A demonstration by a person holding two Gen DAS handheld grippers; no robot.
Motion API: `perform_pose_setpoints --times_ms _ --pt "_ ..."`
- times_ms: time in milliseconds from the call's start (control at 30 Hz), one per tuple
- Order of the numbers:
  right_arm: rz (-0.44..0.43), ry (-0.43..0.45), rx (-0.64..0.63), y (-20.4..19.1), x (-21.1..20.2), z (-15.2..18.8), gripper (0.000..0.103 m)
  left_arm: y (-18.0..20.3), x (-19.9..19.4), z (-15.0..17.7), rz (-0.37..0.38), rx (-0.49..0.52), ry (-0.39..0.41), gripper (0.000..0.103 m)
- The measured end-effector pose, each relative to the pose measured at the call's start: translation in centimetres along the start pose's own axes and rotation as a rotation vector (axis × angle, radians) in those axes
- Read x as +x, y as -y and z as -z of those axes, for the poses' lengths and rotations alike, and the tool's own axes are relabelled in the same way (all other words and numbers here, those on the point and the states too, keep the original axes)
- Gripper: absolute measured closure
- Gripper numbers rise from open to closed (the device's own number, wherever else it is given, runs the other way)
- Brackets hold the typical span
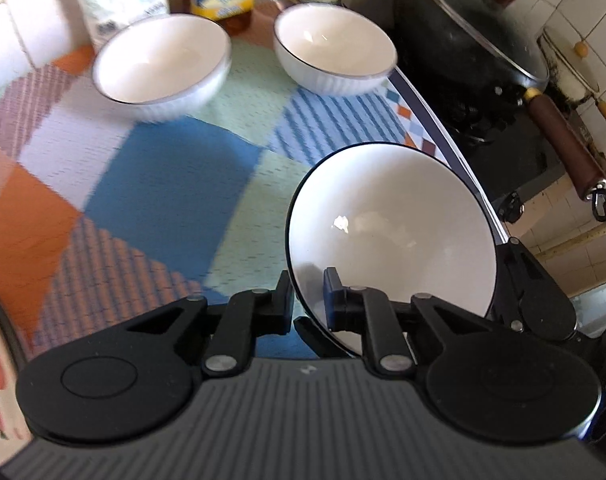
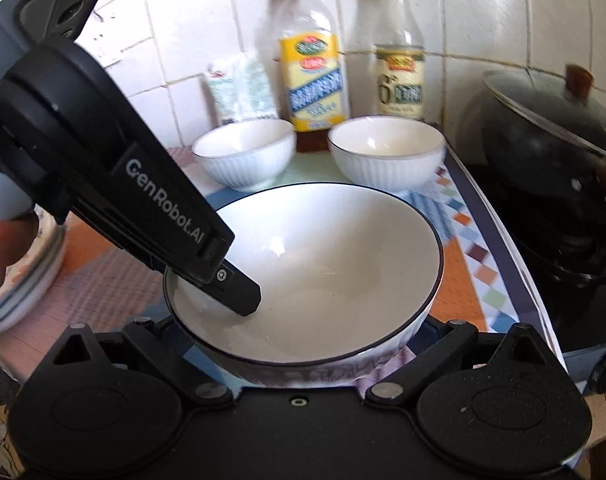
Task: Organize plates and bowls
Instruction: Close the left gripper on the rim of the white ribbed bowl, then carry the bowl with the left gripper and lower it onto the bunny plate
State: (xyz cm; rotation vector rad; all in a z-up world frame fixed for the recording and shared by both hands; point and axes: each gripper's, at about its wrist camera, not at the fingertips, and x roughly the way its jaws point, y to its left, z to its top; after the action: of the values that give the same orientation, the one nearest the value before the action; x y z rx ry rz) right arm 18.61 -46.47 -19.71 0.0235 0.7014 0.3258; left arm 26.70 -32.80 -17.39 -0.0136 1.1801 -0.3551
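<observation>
Left wrist view: the left tool [image 1: 309, 300] is nearly closed, pinching the near rim of the big bowl [image 1: 395, 236], one finger outside the wall and one inside. The big bowl is tilted, its white inside facing the camera, and it hangs over the patchwork cloth [image 1: 151, 184] on the worktop. Beyond the big bowl stand two small bowls: the left small bowl [image 1: 163, 64] and the right small bowl [image 1: 335, 48], well apart from each other. To the right of the big bowl sits a lidded black pan [image 1: 475, 40].

Right wrist view: the big bowl [image 2: 323, 272] fills the middle, with the left tool [image 2: 239, 292] reaching in over its left rim. The right tool [image 2: 299, 344] is spread wide on either side of the big bowl's base; whether its fingers touch the wall I cannot tell. Behind the big bowl are the small bowls [image 2: 245, 152] [image 2: 387, 152], two bottles [image 2: 313, 64] [image 2: 399, 52] and the tiled wall.

The big bowl looks like glazed ceramic: stiff, fairly heavy, smooth and breakable. A rim pinch probably lets it swing, so support under the base seems safer.
</observation>
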Motion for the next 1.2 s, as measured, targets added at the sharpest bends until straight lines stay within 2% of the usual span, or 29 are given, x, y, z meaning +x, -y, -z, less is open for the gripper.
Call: perform_pose_setpoints --times_ms 200,400,667,1067,1200 --pt "-0.038 0.019 -0.011 -4.2 -0.1 -1.1 0.001 -3.6 -3.5 0.6 -0.042 -0.007 -0.003 0.089" --pt "-0.066 0.026 -0.045 -9.6 -0.3 -2.6 0.001 -8.9 -7.4 0.9 -0.021 -0.023 -0.029 0.089" --pt "-0.088 0.05 -0.107 -16.7 0.7 -5.2 0.001 -14.2 -11.9 1.9 -0.045 0.067 0.019 0.088" --pt "-0.094 0.056 -0.163 -23.7 4.4 -8.1 0.001 -22.5 -13.9 1.4 -0.024 0.061 0.036 0.088" --pt "-0.157 0.019 -0.133 -24.6 6.3 -9.6 0.001 -25.2 -13.9 0.6 -0.023 0.047 0.043 0.087"
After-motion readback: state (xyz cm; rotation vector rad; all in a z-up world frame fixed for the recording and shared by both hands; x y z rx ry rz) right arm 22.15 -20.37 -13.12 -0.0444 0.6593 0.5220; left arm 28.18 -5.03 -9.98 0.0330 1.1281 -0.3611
